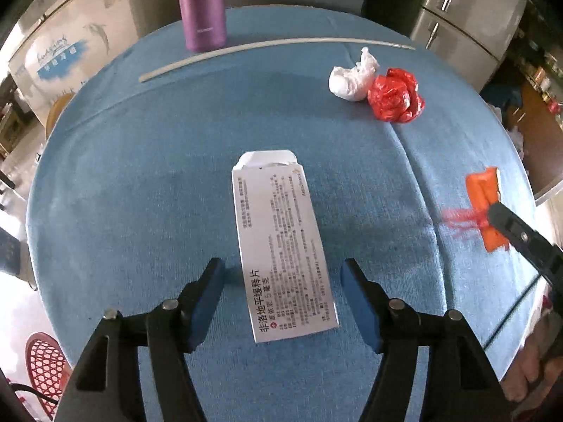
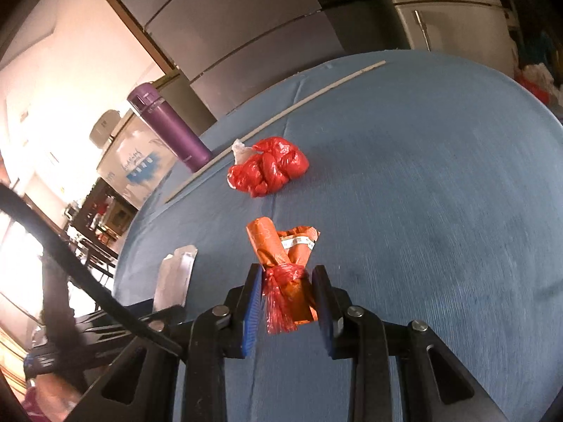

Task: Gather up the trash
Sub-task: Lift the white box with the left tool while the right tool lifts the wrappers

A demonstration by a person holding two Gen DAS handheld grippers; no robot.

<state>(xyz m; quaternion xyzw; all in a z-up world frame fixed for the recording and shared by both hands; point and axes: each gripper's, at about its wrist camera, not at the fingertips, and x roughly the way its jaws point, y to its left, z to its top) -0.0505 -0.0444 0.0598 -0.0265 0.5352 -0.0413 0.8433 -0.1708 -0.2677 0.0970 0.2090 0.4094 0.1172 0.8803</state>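
Note:
A flat white medicine box [image 1: 283, 246] lies on the blue tablecloth between the open fingers of my left gripper [image 1: 283, 274]; its near half sits in the gap, untouched. It also shows in the right wrist view [image 2: 176, 281]. An orange wrapper bundle tied with red plastic [image 2: 285, 270] lies between the fingers of my right gripper [image 2: 286, 274], which is narrowly open around it; I cannot tell if the pads touch. The bundle shows in the left view [image 1: 485, 207]. A crumpled red bag [image 1: 396, 98] [image 2: 269, 170] and white tissue wad [image 1: 352, 77] lie farther back.
A purple bottle [image 1: 202, 7] [image 2: 169, 130] stands at the far edge of the round table [image 1: 140, 176]. A long white rod [image 1: 264, 52] [image 2: 281, 112] lies across the back. Fridges and cabinets stand behind; a red stool [image 1: 45, 365] is below left.

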